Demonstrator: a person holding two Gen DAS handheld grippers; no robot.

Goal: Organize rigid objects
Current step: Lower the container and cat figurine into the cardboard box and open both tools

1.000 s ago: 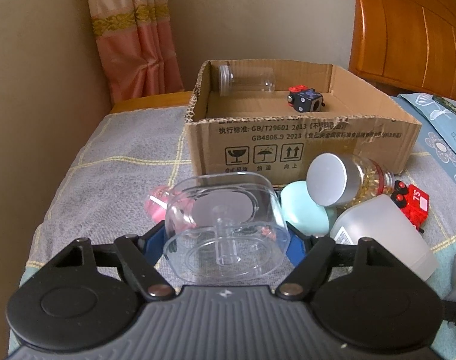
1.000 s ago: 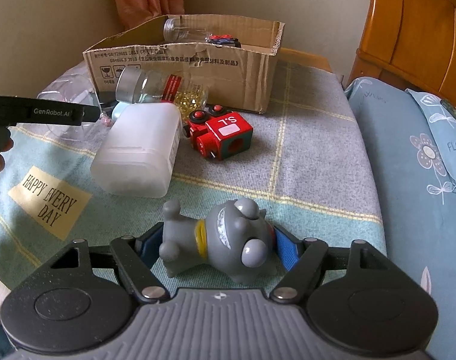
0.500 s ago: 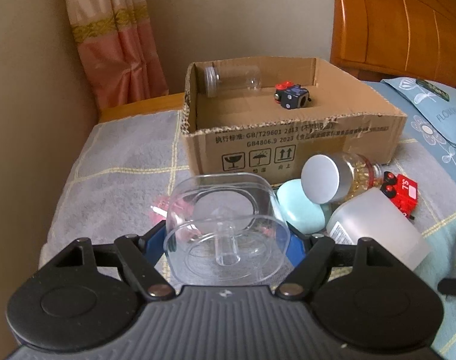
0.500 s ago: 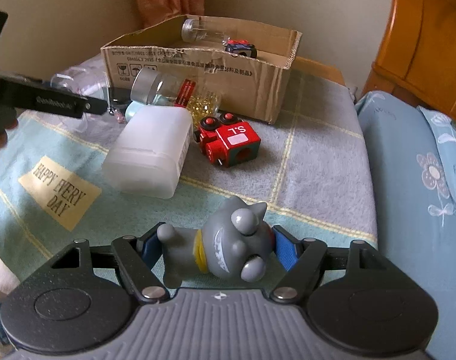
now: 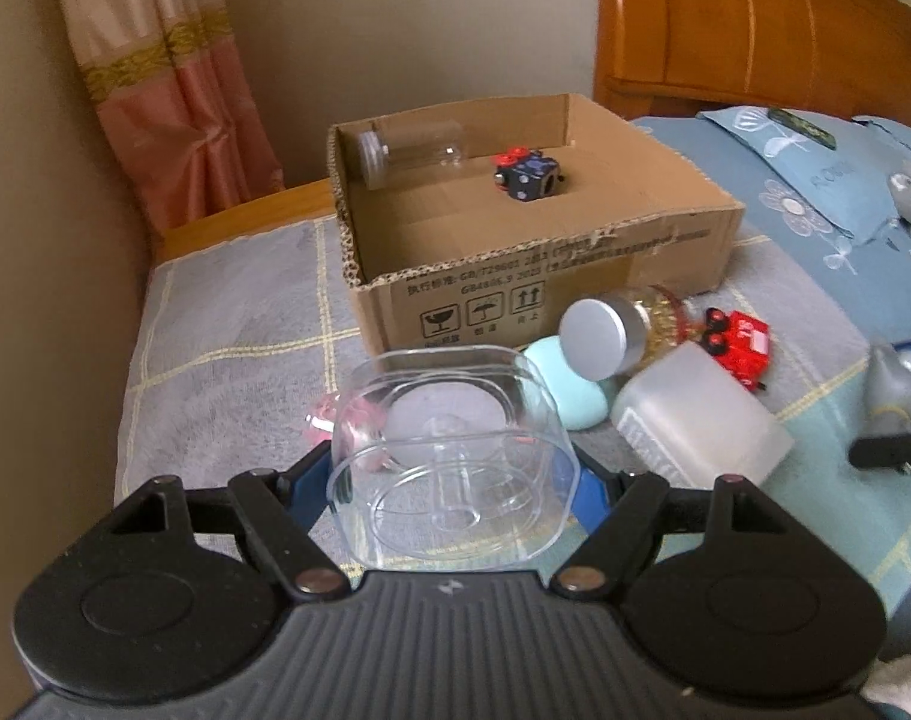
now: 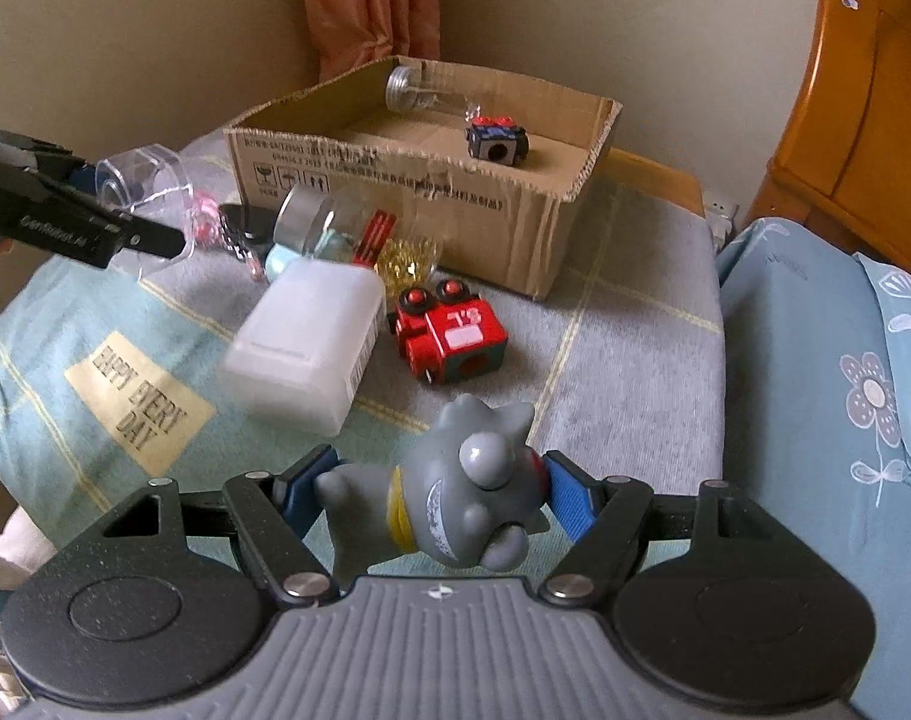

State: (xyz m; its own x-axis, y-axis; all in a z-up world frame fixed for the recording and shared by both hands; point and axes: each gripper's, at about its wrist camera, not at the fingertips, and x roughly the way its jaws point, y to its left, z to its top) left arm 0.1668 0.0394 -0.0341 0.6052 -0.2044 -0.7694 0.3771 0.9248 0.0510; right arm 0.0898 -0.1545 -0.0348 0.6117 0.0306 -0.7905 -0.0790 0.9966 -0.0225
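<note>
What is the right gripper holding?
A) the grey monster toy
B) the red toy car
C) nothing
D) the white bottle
A: the grey monster toy sits pinched between the blue pads of the right gripper, while the red toy car and white bottle lie on the bed.

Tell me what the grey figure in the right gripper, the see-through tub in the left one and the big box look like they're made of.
Grey figure: likely soft vinyl or rubber, smooth satin skin with soft highlights, painted yellow band. See-through tub: clear hard plastic, glossy, with moulded rings visible through its walls. Box: corrugated cardboard, matte brown, with a ragged fluted top edge and printed handling symbols.
</note>
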